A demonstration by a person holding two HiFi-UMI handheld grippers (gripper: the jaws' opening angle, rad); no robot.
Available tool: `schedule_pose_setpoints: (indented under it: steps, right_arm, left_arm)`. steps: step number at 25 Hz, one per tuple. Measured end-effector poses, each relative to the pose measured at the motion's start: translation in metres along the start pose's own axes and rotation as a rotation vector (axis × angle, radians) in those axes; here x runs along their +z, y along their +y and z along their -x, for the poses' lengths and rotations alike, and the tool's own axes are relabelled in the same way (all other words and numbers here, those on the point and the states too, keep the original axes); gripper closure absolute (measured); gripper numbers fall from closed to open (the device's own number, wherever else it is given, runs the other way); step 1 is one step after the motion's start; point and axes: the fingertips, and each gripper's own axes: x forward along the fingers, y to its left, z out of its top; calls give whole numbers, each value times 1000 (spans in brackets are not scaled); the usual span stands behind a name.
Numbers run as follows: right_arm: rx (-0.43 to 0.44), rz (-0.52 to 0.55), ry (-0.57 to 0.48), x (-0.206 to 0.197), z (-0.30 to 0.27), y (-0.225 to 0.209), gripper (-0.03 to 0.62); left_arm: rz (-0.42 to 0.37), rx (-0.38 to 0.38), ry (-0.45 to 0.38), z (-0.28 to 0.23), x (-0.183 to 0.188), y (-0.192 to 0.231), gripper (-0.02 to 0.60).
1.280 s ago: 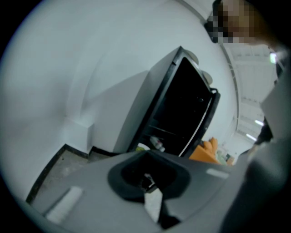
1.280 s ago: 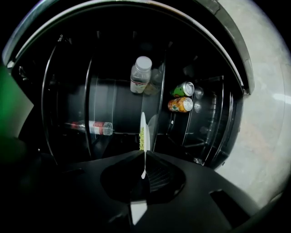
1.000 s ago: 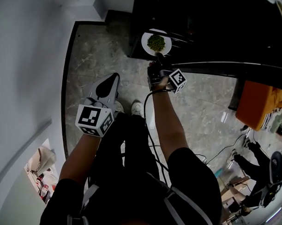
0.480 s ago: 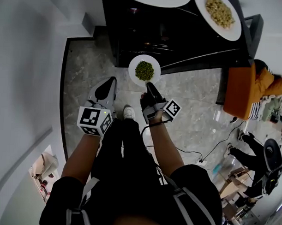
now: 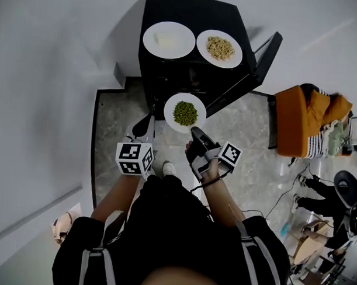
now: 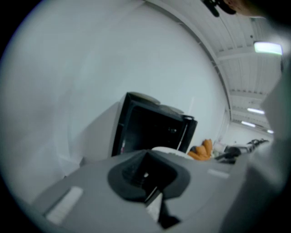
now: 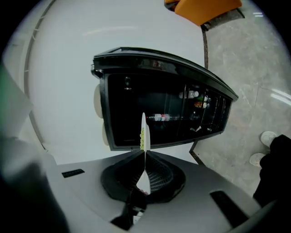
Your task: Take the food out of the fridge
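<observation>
In the head view a white plate of green peas [image 5: 185, 113] hangs in the air in front of the black fridge [image 5: 186, 75]. My right gripper [image 5: 194, 131] is shut on its near rim. In the right gripper view the plate [image 7: 144, 129] stands edge-on between the jaws of that gripper [image 7: 144, 157], and the open fridge [image 7: 159, 109] behind it shows bottles on its shelves. On the fridge top sit a plate of pale food [image 5: 168, 39] and a plate of grains [image 5: 220, 48]. My left gripper [image 5: 149, 119] is shut and empty, left of the pea plate; its own view shows the gripper [image 6: 148, 175] shut.
The fridge door [image 5: 257, 68] stands open to the right. An orange seat with clothes [image 5: 305, 120] is further right, and cables [image 5: 276, 195] trail over the marble floor. A white wall runs along the left. My white shoes [image 5: 166, 168] are below the grippers.
Both grippers have risen. The pea plate came out of the low fridge shelf and up with the right gripper. The fridge top with its two plates has come into view.
</observation>
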Motion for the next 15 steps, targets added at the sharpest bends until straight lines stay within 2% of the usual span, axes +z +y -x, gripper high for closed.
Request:
schedule_pose_setpoints:
  steps: [4, 8, 15]
  right_arm:
    - [24, -39, -90, 0, 13, 49, 588]
    - [66, -10, -110, 12, 16, 93, 588]
    - [137, 9, -112, 9, 11, 118, 588]
  left_arm:
    - [-23, 30, 19, 17, 25, 2, 578]
    - [-49, 21, -9, 19, 62, -13, 578]
    - [-80, 3, -42, 18, 90, -18, 578]
